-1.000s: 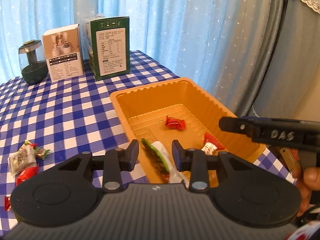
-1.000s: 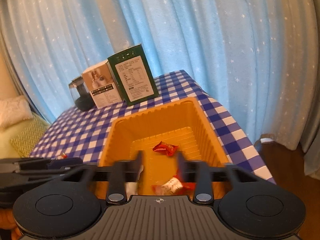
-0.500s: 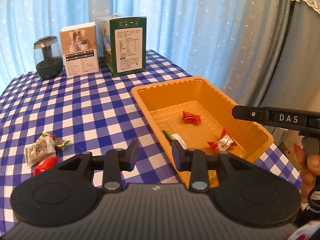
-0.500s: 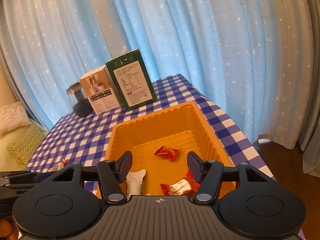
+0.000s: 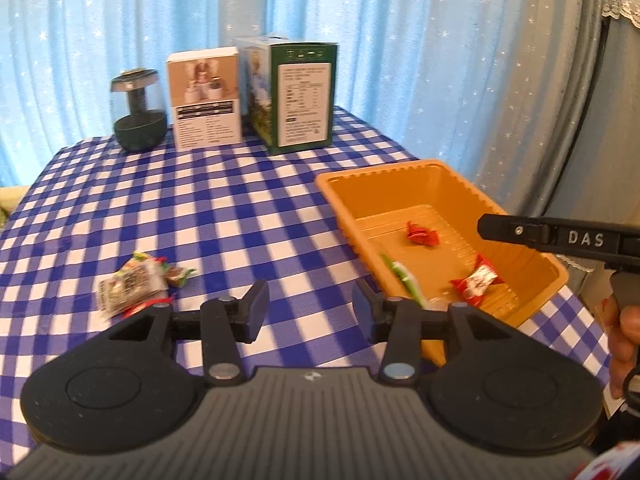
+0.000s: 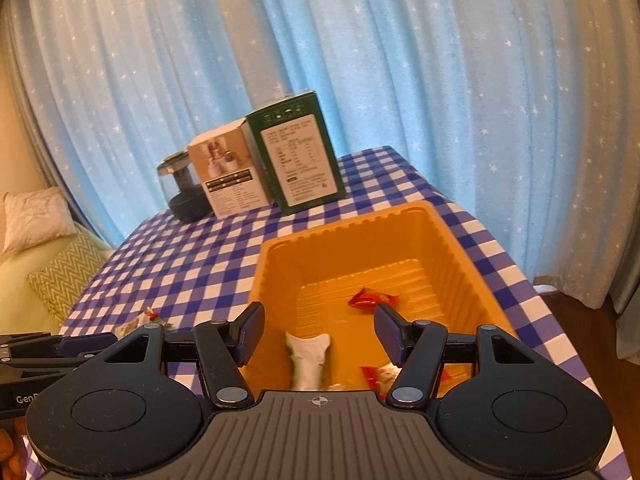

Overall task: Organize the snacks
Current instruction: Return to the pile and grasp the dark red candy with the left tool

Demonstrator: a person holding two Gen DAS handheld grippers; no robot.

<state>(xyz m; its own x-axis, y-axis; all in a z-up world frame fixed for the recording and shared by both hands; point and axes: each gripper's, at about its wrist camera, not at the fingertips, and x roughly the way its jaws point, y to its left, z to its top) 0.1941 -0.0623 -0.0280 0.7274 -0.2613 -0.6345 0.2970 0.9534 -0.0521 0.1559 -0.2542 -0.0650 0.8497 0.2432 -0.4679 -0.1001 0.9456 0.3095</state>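
An orange tray (image 5: 340, 196) (image 6: 276, 264) sits on the checked tablecloth at the right. In it lie a red candy (image 5: 421, 233) (image 6: 370, 299), a red-and-white candy (image 5: 478, 280) (image 6: 378, 374) and a white-and-green packet (image 5: 404, 280) (image 6: 310, 354). A few loose snacks (image 5: 134, 284) (image 6: 150, 316) lie on the cloth to the left. My left gripper (image 5: 306, 310) is open and empty above the cloth, between the loose snacks and the tray. My right gripper (image 6: 318, 332) is open and empty above the tray's near end; it also shows in the left wrist view (image 5: 560, 238).
At the table's back stand a green box (image 5: 302, 94) (image 6: 298, 156), a white-and-tan box (image 5: 206, 98) (image 6: 226, 174) and a dark glass jar (image 5: 138, 116) (image 6: 182, 190). Blue curtains hang behind. A sofa with cushions (image 6: 36, 216) is at the left.
My left gripper has drawn back left from the tray and opened wider, leaving the white-and-green packet in it. My right gripper has opened, releasing the red-and-white candy into the tray.
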